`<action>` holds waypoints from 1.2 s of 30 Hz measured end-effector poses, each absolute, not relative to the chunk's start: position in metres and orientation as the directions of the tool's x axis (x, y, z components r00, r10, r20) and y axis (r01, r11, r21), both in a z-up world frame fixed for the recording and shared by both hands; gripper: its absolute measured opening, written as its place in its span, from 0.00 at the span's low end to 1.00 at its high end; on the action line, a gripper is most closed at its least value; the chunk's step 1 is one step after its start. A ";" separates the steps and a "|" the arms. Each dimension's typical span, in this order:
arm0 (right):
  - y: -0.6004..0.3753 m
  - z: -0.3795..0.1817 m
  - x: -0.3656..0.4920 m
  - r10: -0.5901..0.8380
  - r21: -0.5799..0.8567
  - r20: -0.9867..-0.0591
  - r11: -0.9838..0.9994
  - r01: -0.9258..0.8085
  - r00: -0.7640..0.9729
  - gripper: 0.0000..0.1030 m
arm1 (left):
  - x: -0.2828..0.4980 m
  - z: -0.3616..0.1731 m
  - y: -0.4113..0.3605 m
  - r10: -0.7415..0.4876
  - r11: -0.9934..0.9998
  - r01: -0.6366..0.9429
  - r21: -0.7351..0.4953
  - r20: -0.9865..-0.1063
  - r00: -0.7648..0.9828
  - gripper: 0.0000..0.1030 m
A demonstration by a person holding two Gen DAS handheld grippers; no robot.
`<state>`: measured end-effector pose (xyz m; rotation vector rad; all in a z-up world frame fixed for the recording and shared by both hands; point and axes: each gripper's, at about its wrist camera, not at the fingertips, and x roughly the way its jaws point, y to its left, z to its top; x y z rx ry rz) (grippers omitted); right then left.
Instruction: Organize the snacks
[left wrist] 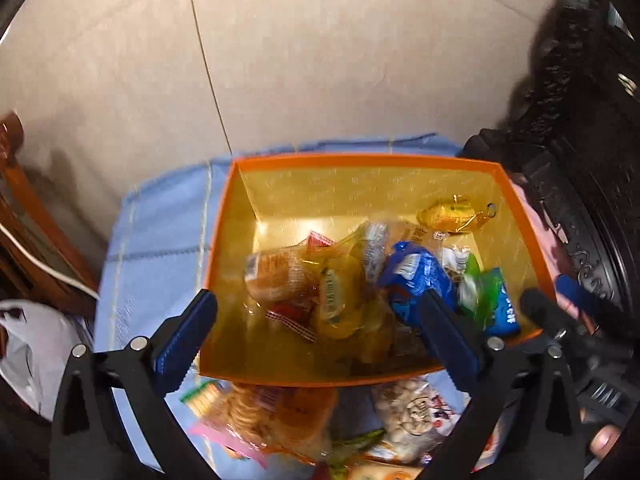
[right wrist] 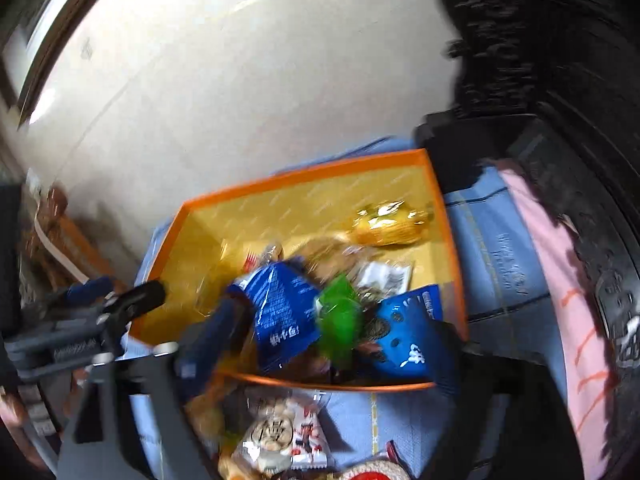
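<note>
An orange box [left wrist: 216, 232] with a gold lining stands on a blue cloth and holds several wrapped snacks: a bread pack [left wrist: 276, 276], yellow packs, a blue packet [left wrist: 416, 272] and a green one [left wrist: 476, 288]. My left gripper [left wrist: 316, 336] is open, its fingers spread over the box's near rim, nothing between them. My right gripper [right wrist: 332, 340] is open above the box's [right wrist: 304, 176] near side, over the blue packet [right wrist: 280, 312] and green packet [right wrist: 340, 316]; this view is blurred. More snacks lie in front of the box: a cracker pack [left wrist: 264, 416] and a nut bag [left wrist: 412, 416].
The blue cloth [left wrist: 160, 240] covers a small table above a pale floor [left wrist: 320, 60]. A wooden chair [left wrist: 24, 208] and a white plastic bag [left wrist: 32, 344] are at the left. Dark carved furniture [left wrist: 580, 160] and a pink cloth [right wrist: 568, 320] are at the right.
</note>
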<state>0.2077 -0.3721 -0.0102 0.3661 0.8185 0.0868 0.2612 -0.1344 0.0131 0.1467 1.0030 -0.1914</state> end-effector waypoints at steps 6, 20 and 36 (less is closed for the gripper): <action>-0.384 -0.027 0.173 0.214 0.389 -0.736 0.910 0.142 0.643 0.94 | 0.229 0.015 -0.101 -0.118 0.970 0.244 0.012 -0.851 0.512 0.96; -0.374 -0.070 0.071 0.309 0.403 -0.813 0.910 0.095 0.493 0.96 | 0.068 -0.073 -0.085 -0.204 0.857 0.515 -0.028 -0.936 0.287 0.96; -0.378 -0.078 0.016 0.222 0.320 -0.859 0.936 0.145 0.461 0.96 | 0.026 -0.131 -0.125 -0.131 0.765 0.643 0.046 -0.966 0.224 0.34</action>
